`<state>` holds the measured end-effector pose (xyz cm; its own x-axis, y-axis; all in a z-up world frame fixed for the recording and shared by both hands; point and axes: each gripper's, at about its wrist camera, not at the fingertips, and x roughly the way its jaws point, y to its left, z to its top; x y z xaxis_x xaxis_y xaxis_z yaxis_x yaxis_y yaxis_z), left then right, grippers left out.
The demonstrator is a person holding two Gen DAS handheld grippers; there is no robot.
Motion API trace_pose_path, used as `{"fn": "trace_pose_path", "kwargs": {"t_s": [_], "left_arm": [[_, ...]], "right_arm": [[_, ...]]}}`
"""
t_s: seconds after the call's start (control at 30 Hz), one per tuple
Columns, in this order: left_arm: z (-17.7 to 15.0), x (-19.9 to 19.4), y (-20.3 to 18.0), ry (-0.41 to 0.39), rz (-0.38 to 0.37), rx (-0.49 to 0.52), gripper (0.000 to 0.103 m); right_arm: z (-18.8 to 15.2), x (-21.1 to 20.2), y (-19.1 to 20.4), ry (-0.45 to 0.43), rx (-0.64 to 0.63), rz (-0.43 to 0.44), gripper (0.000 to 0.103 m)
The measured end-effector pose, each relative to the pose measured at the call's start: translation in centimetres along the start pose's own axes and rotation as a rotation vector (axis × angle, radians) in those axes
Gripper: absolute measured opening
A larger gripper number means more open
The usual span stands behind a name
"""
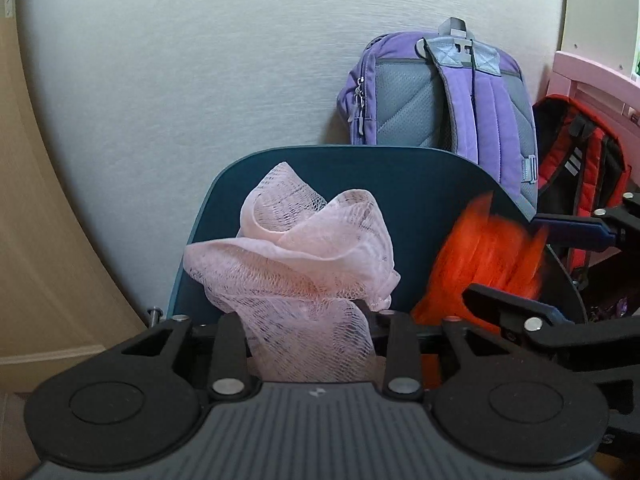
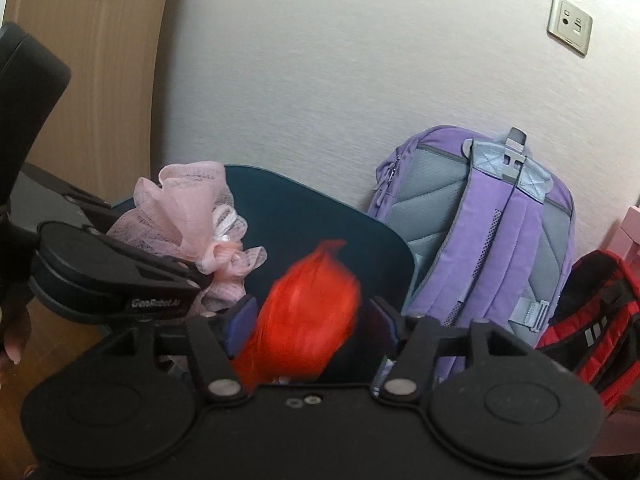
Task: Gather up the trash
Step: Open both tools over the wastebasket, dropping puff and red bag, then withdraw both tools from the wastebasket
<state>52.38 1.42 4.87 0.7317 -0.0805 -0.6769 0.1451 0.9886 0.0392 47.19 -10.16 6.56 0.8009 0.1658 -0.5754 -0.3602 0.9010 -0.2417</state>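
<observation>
**Two claws over the dark teal bin, each with a bundle of netting between its jaws**

The left claw (image 1: pixel 310 320) is sitting at the bottom centre of the left wrist view with the pink mesh net (image 1: pixel 296 264) rising from between its jaws; the net is hiding the pads, so whether they are pressing on it cannot be told. The right claw (image 2: pixel 310 320) is standing with its jaws partly apart, blue pads clear on both sides of the orange net (image 2: pixel 308 316), which is blurred and passing between them without visible pinching.

Both nets are showing against the upright lid of the dark teal bin (image 1: pixel 360 176). The left view is showing the right claw from the side at the right edge, its fingers above and below the orange bundle. The right view alone is showing the wooden door (image 2: pixel 88 80) at upper left, the wall socket (image 2: pixel 570 24) at upper right, and, at the left edge, a person's hand (image 2: pixel 12 320) gripping the left tool. The purple backpack (image 2: pixel 492 236) is leaning against the wall in both views, with a red and black backpack (image 2: pixel 592 312) beside it at lower right. The left view is adding pink furniture (image 1: pixel 592 80) at its right edge.

Both claws are pointing forward and downward toward the bin.
</observation>
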Motion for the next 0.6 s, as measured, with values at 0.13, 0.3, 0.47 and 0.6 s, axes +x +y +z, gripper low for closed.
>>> {"fn": "trace_pose_path", "kwargs": {"t_s": [0.13,0.3,0.47,0.6], "left_arm": [[-0.4,-0.9,-0.2,-0.006,0.022,-0.007,0.055],[-0.9,-2.5,0.1,-0.031,0.017,-0.037,0.068],[-1.4,-4.8,-0.2,-0.043,0.020,-0.036,0.075],[-2.1,-7.4,-0.5,-0.065,0.029,-0.030,0.081]], "right_arm": [[0.0,-0.5,-0.5,-0.001,0.023,0.003,0.067],[-0.2,-2.1,-1.0,-0.013,0.044,0.018,0.077],[-0.5,-4.8,-1.0,-0.028,0.049,0.026,0.082],[-0.7,-7.3,-0.7,-0.042,0.063,0.041,0.089]]}}
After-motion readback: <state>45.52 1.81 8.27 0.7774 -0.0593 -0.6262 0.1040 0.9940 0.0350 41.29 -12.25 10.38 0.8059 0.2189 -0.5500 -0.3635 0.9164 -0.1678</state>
